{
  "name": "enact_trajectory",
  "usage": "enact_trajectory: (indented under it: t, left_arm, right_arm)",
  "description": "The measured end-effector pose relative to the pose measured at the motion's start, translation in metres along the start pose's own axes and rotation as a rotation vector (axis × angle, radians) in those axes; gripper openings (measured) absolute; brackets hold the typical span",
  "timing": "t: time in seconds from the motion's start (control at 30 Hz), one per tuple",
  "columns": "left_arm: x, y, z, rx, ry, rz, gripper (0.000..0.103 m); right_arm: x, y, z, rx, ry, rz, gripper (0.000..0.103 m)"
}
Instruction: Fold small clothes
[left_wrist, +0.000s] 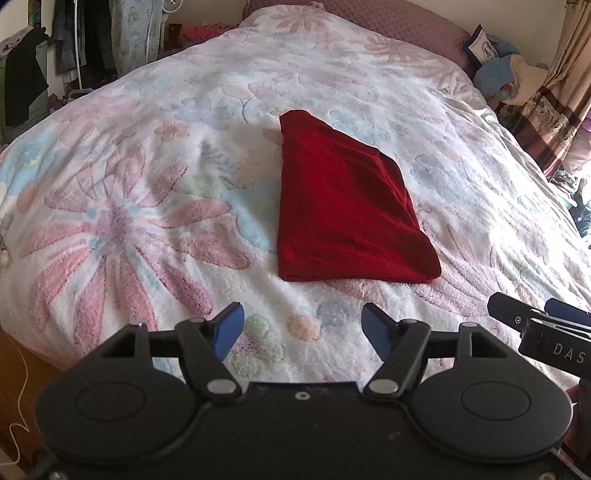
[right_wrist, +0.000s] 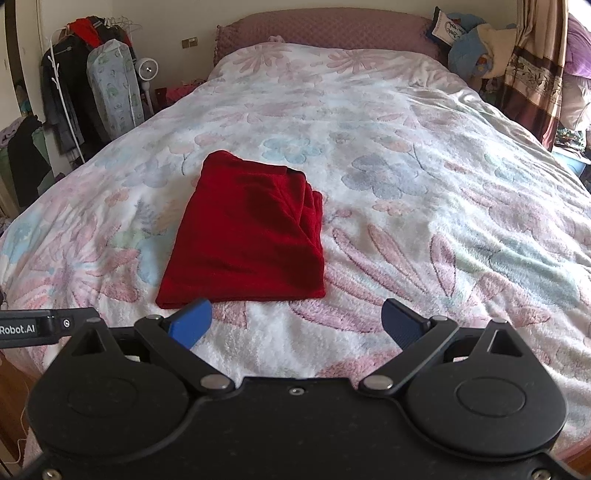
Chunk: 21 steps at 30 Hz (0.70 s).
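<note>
One red garment (left_wrist: 343, 199) lies folded into a compact, roughly four-sided bundle on the bed (left_wrist: 147, 184), which is covered by a fleecy floral blanket (right_wrist: 424, 192).

In the left wrist view the left gripper (left_wrist: 303, 332) hangs over the near part of the blanket with its two blue-padded fingers (left_wrist: 229, 328) spread wide and nothing between them. The garment sits beyond the fingertips at about 12 to 1 o'clock, apart from them, with a strip of bare blanket between its near edge and the pads. The tip of the other gripper shows at the frame's 3 to 4 o'clock edge.

In the right wrist view the right gripper (right_wrist: 297, 321) also has its two fingers (right_wrist: 192, 321) wide apart and empty. Here the garment (right_wrist: 247, 232) lies ahead at about 11 o'clock. Its near hem comes just beside the tip of the left-hand pad in the picture; whether they touch cannot be told. The right-hand pad is well apart from it.

The garment's layered folded edges show along its right side. At 10 o'clock beyond the bed stands a clothes rack (right_wrist: 74, 74) with hanging clothes, and at 1 o'clock by the headboard (right_wrist: 325, 26) a pile of soft toys (right_wrist: 472, 44) rests next to a curtain (right_wrist: 535, 66).

Counted: one red garment, two grippers, two fingers on each.
</note>
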<state>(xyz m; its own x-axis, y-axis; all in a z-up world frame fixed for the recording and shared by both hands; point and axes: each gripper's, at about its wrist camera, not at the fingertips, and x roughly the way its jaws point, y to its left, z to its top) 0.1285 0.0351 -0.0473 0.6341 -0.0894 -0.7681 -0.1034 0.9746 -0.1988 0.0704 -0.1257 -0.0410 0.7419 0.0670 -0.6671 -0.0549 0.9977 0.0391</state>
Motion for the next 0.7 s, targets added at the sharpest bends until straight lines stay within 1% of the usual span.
enact_trajectory:
  t: [0.7]
  left_arm:
    - [-0.0012, -0.0024, -0.0001, 0.009, 0.003, 0.009, 0.073]
  right_arm:
    - [0.0009, 0.0000, -0.0019, 0.000, 0.008, 0.007, 0.099]
